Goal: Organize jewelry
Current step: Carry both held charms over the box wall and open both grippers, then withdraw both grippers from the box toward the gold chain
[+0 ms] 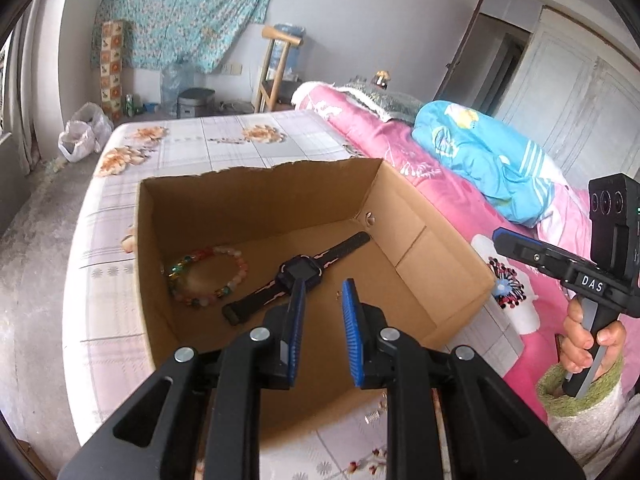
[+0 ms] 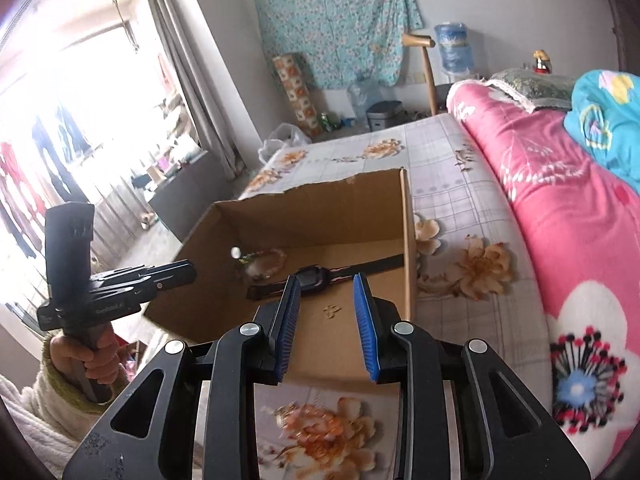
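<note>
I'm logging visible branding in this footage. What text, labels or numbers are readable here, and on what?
"DAS": white letters on the body of the right gripper, seen from the left wrist view.
Small light print on the side of the left gripper: too blurred to read.
Watch face in the cardboard box: no readable digits.
</note>
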